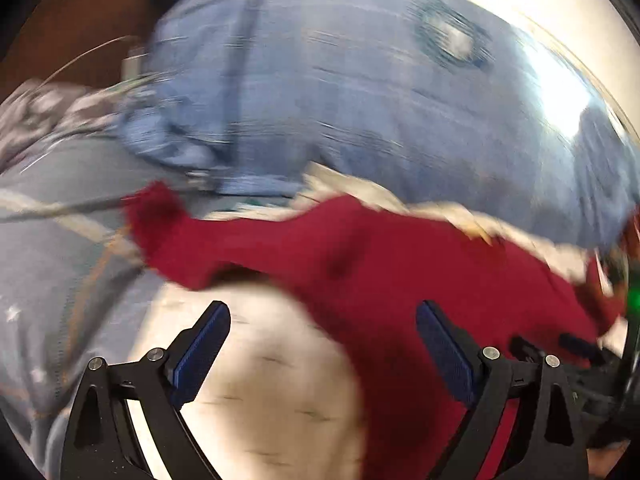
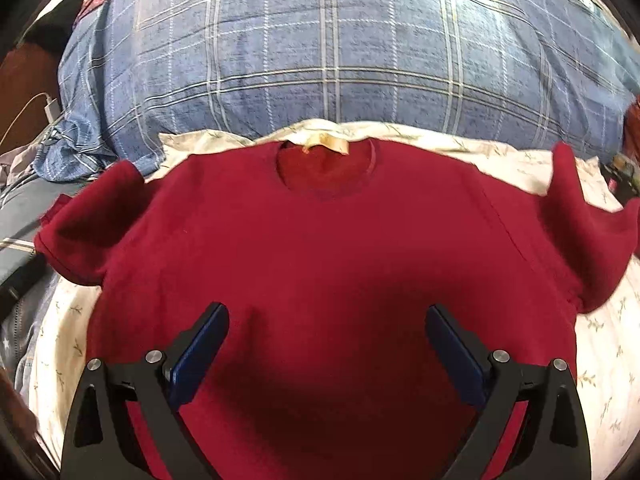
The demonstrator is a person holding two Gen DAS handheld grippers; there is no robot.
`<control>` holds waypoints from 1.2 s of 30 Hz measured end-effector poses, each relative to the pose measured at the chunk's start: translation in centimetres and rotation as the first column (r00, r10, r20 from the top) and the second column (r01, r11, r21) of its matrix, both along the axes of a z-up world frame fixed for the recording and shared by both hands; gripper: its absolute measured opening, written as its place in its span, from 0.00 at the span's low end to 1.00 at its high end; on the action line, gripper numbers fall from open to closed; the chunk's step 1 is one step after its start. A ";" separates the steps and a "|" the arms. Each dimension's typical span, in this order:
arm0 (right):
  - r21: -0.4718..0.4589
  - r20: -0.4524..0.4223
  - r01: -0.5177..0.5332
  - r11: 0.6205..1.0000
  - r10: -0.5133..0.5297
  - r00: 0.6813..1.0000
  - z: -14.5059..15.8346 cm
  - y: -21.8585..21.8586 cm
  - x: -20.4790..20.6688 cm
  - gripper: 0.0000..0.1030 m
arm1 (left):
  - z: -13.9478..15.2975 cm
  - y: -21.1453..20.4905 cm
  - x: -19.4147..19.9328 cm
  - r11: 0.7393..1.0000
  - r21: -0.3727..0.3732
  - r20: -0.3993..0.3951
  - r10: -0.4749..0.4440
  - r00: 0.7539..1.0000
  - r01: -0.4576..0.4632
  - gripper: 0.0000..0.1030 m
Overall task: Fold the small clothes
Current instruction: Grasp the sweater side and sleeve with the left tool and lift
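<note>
A small dark red T-shirt (image 2: 320,248) lies flat, front up, on a white floral sheet (image 2: 600,344), neck opening with a tan label at the far side and both short sleeves spread out. My right gripper (image 2: 326,320) hovers open over the shirt's lower middle, nothing between its blue pads. The left wrist view is motion-blurred: the red T-shirt (image 1: 380,272) runs across the middle and right. My left gripper (image 1: 322,320) is open, its right finger over the red cloth and its left finger over the white sheet (image 1: 260,380).
A large blue plaid pillow or duvet (image 2: 340,60) fills the far side behind the shirt. Grey and patterned bedding (image 2: 24,208) lies at the left, with a white charger and cable (image 2: 50,110) near the dark wooden edge. Some dark items (image 2: 624,176) sit at the far right.
</note>
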State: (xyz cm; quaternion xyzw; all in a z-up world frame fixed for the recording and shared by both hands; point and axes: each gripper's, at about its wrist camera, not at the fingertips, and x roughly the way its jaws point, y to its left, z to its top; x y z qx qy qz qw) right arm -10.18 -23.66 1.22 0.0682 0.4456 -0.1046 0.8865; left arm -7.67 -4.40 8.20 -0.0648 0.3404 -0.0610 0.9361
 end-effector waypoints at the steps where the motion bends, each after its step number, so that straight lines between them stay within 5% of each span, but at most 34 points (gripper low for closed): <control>1: 0.001 0.002 -0.009 1.000 0.009 1.000 0.1 0.2 0.2 0.96 | 0.4 1.8 0.4 0.998 -0.019 -0.008 0.052 0.999 -0.052 0.91; 8: 0.044 0.033 -0.071 0.997 0.069 0.997 0.7 1.9 1.7 0.96 | -0.8 8.9 6.6 0.960 -0.038 -0.120 0.273 0.955 -0.279 0.90; 11: 0.051 0.044 -0.106 0.993 0.104 0.994 0.7 2.8 2.2 0.96 | -3.1 10.6 10.1 0.932 -0.023 -0.177 0.353 0.918 -0.363 0.75; 15: 0.053 0.034 -0.137 0.989 0.135 0.990 0.3 3.2 2.8 0.96 | -6.3 10.6 13.8 0.931 -0.046 -0.236 0.341 0.910 -0.362 0.73; 19: 0.079 0.038 -0.134 0.988 0.132 0.991 -0.1 2.9 3.1 0.96 | -8.5 10.3 16.6 0.941 -0.015 -0.267 0.321 0.909 -0.337 0.53; 20: 0.086 0.039 -0.131 0.988 0.129 0.991 -0.1 2.8 3.1 0.96 | -8.4 10.9 16.9 0.938 -0.035 -0.253 0.327 0.911 -0.346 0.33; 21: 0.092 0.040 -0.128 0.987 0.125 0.991 -0.2 2.7 3.1 0.96 | -8.5 11.6 17.5 0.937 -0.067 -0.264 0.314 0.912 -0.342 0.25; 24: 0.105 0.031 -0.116 0.988 0.113 0.993 -0.6 2.3 3.1 0.96 | -8.8 13.5 17.7 0.926 -0.174 -0.288 0.279 0.916 -0.336 0.10; 27: 0.122 0.033 -0.104 0.987 0.101 0.994 -0.5 1.8 2.7 0.96 | -5.3 13.3 16.3 0.934 -0.229 -0.205 0.228 0.952 -0.273 0.07; 30: 0.111 0.039 -0.095 0.989 0.091 0.995 0.0 1.2 2.3 0.96 | -0.4 11.4 14.3 0.965 -0.203 -0.078 0.156 0.985 -0.169 0.07; 36: 0.098 0.075 -0.034 0.995 0.026 0.997 1.7 -1.7 1.1 0.96 | 8.5 5.3 10.1 0.982 -0.169 0.093 -0.067 0.993 0.082 0.07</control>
